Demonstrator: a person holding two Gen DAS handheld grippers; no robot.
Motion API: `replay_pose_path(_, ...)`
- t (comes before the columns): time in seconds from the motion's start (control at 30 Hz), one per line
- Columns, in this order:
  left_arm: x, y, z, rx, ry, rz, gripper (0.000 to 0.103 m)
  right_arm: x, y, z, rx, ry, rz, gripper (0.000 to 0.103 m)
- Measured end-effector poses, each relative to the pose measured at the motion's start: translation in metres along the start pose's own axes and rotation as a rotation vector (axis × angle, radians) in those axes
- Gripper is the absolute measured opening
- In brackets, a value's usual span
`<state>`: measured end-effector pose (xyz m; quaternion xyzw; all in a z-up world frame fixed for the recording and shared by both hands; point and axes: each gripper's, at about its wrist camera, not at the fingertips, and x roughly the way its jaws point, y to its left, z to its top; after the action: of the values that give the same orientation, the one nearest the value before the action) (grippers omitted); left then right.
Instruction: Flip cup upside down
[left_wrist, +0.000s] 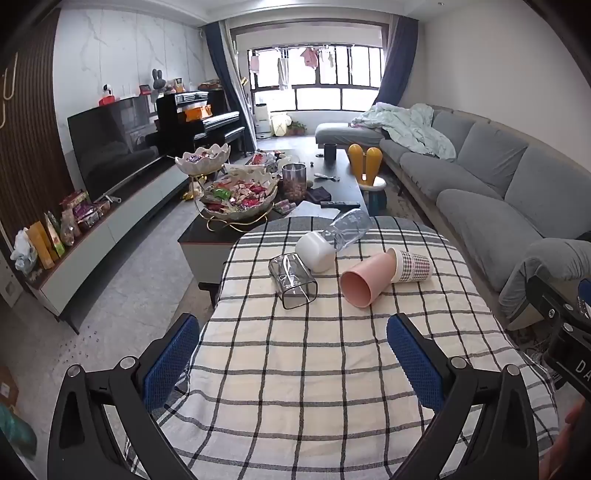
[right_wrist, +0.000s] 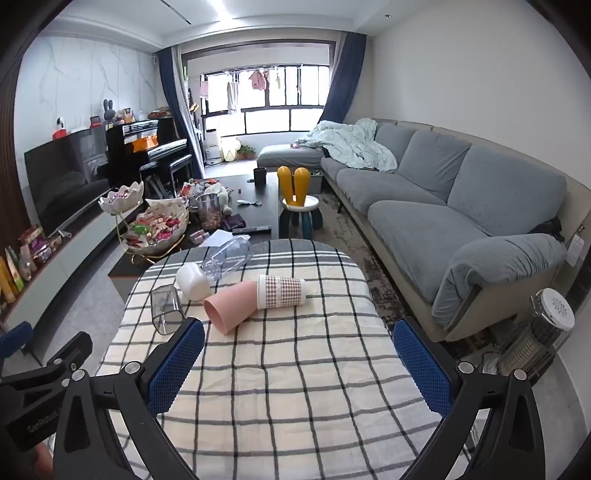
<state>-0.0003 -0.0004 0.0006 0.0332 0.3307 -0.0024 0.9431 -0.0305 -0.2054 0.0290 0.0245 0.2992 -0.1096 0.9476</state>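
Note:
Several cups lie on their sides on the checked tablecloth (left_wrist: 295, 362). A pink cup (left_wrist: 364, 280) (right_wrist: 231, 304) lies with its mouth toward me. A checked paper cup (left_wrist: 413, 266) (right_wrist: 282, 291) lies against it. A white cup (left_wrist: 316, 251) (right_wrist: 192, 281), a clear square glass (left_wrist: 293, 280) (right_wrist: 166, 308) and a clear tall cup (left_wrist: 347, 227) (right_wrist: 231, 258) lie to the left. My left gripper (left_wrist: 291, 328) is open and empty, short of the cups. My right gripper (right_wrist: 299, 334) is open and empty, just in front of the pink cup.
A coffee table (left_wrist: 332, 173) with candy bowls (left_wrist: 240, 195) and a jar stands beyond the cloth. A grey sofa (right_wrist: 443, 206) runs along the right. A TV cabinet (left_wrist: 110, 221) and a piano stand left. A heater (right_wrist: 539, 332) stands on the floor at right.

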Motion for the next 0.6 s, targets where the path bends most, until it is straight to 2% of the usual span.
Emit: replay_pose_path(0.6,-0.0036,0.0017,0.0041,-0.009,-0.004,-0.011,0.103,-0.0011,0.0001,0.0002,0.003,-0.008,0.003,0.103)
